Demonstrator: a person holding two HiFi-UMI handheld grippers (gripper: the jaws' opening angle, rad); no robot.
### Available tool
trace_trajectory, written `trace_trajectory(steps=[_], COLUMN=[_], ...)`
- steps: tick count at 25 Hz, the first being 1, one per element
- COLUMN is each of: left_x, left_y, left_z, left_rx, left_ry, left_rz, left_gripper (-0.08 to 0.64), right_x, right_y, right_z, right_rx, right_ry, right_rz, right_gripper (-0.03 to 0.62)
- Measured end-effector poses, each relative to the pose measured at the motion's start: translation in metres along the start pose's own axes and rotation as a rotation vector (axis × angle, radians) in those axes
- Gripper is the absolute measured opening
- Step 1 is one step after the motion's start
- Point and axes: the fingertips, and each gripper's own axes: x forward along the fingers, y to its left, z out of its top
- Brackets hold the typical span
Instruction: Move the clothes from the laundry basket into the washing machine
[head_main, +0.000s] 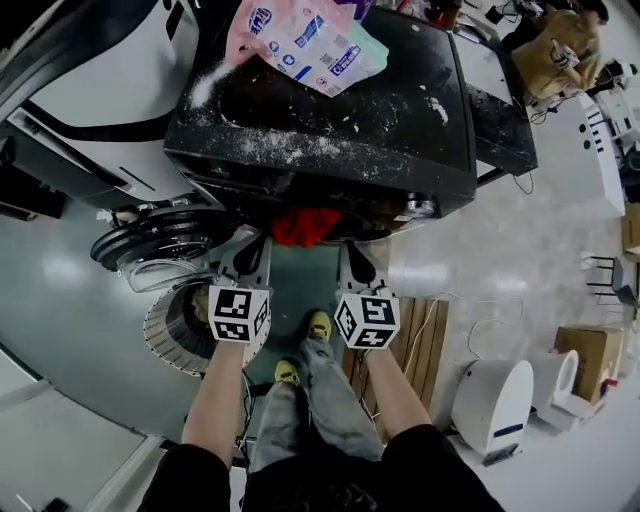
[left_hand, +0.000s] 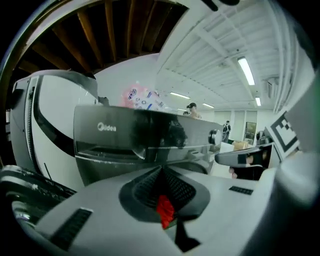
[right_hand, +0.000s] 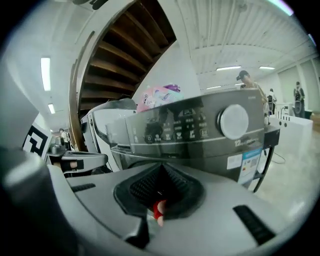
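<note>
The left hand-held gripper (left_hand: 162, 189) and the right hand-held gripper (right_hand: 161, 190) are both closed, each pinching a fold of the soft, crumpled red garment (head_main: 305, 226). It hangs between them, just before the glossy dark-grey washing machine (head_main: 340, 130), whose flat top is dusted with white powder (head_main: 265, 150).

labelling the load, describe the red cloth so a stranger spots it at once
Start at the dark grey Midea washing machine at the top of the head view. Just below its front edge, the left gripper and right gripper are both shut on a bunched red garment. It is the only bright red thing, unlike the pink bag on top.
</note>
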Motion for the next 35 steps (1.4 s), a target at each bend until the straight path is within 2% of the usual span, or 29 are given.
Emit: trace_trajectory(steps=[9,16,20,24,27,30,35], left_x=[-0.075,-0.135,-0.166,-0.189,-0.204,-0.217,-0.237], left_y=[-0.026,-0.045,-0.055,-0.055,-0.059,-0.064,-0.064], left_z=[0.089,0.135,0.151,0.166,0.181,0.190,0.205], left_rx=[0.067,0.079,0.165,0.167,0.198,0.244,0.260], left_ry=[-0.057,-0.088,-0.095,-0.115,-0.132,-0.127,-0.164], left_rz=[-0.007,0.004,-0.003,0.012,0.013,0.019,0.037], left_gripper=[0.011,0.011,0.011,0.011,0.011,0.011,0.011], right_x=[-0.085,-0.143,-0.171,-0.193,-0.208,-0.224,-0.246], right_y=[0.027,0.047,0.048,0.049,0.054,0.049,0.045], right_z=[0.088,0.126,0.141,0.158,0.170,0.178,0.192], right_rx=[0.018,0.006,0.000,0.000,-0.021,-0.024,-0.021], right_ry=[-0.067,-0.082,-0.100,-0.124,-0.140,-0.152,-0.184], right_rz=[-0.010,-0.024,-0.037,-0.032,-0.019,-0.046,-0.072], right_gripper=[0.005,0.005,0.005,0.005,0.005,0.005,0.005])
